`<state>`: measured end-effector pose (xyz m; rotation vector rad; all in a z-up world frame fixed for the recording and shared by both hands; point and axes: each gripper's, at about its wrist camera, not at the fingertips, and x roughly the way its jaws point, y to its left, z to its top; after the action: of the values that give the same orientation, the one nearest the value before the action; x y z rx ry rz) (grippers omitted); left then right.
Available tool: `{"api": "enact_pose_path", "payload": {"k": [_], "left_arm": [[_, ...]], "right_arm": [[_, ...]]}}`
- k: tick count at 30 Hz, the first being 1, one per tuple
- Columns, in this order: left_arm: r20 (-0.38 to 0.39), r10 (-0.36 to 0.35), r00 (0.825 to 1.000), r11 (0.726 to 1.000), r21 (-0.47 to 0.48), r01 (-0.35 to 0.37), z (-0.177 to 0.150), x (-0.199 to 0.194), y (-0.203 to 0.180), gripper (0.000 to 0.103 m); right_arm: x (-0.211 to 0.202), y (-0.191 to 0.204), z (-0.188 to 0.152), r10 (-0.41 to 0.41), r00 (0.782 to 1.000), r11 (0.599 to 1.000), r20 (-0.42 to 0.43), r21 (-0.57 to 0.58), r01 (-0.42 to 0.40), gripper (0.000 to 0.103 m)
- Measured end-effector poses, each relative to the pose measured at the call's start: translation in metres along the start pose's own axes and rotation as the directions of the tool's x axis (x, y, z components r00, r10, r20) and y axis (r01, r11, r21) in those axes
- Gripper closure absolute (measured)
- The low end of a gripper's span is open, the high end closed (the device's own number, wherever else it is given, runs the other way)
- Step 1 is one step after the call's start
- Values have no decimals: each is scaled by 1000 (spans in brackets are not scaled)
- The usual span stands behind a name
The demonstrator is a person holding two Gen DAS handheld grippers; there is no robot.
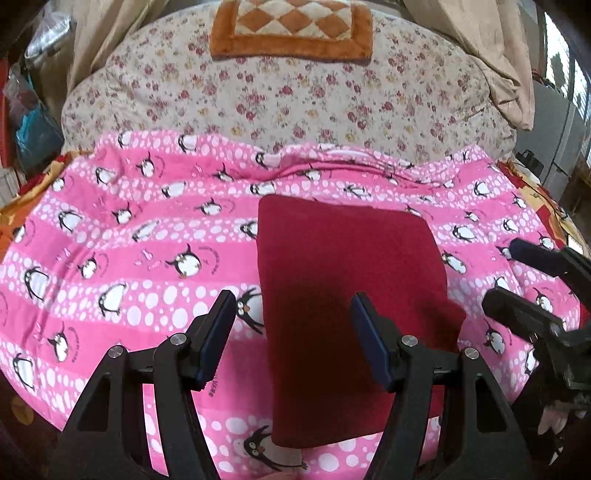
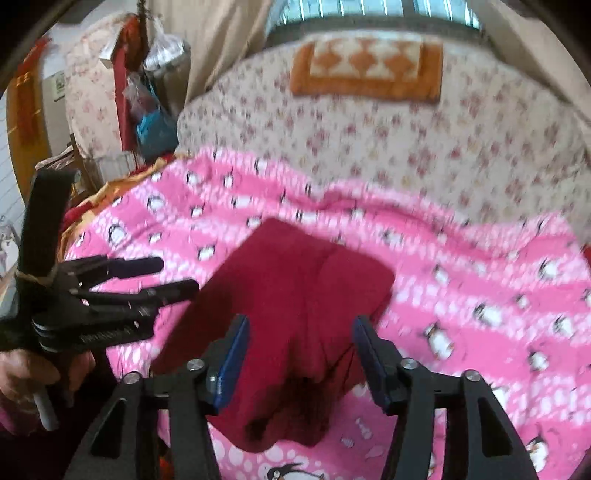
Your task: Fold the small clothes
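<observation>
A dark red garment [image 1: 343,280] lies folded in a rough rectangle on the pink penguin blanket [image 1: 129,258]. My left gripper [image 1: 293,306] is open and empty, held just above the garment's near left part. The right gripper [image 1: 506,269] shows at the right edge of the left wrist view, open, beside the garment's right side. In the right wrist view, which is blurred, my right gripper [image 2: 301,332] is open and empty over the red garment [image 2: 295,280], whose near edge looks bunched. The left gripper [image 2: 173,275] shows at the left, open, held in a hand.
A floral quilt [image 1: 295,96] lies behind the blanket, with an orange checked cushion [image 1: 291,29] at the back. Bags and clutter [image 2: 147,118] hang at the left. Beige curtains [image 1: 498,55] hang at the back right. The blanket's front edge [image 1: 258,461] is close.
</observation>
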<state>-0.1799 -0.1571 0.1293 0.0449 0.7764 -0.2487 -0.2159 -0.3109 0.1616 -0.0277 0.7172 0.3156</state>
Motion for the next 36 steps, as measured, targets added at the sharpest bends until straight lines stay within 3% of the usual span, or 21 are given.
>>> {"api": "enact_pose_path", "payload": {"k": [7,18,36], "left_arm": [[34,27,999,1000,-16,-27,2,-11,7,38],[45,42,998,999,-32,-41,1,-14,12,38],[32,47,998,998,-42,-46,-2,-3,10,38]], "right_arm": [[-6,3,8,18,999,997,48,71,-21,22],[14,5,3,84,996,979,-25,188,-78,22],[28,-1,1,62,996,979,-61,198,-49,22]]}}
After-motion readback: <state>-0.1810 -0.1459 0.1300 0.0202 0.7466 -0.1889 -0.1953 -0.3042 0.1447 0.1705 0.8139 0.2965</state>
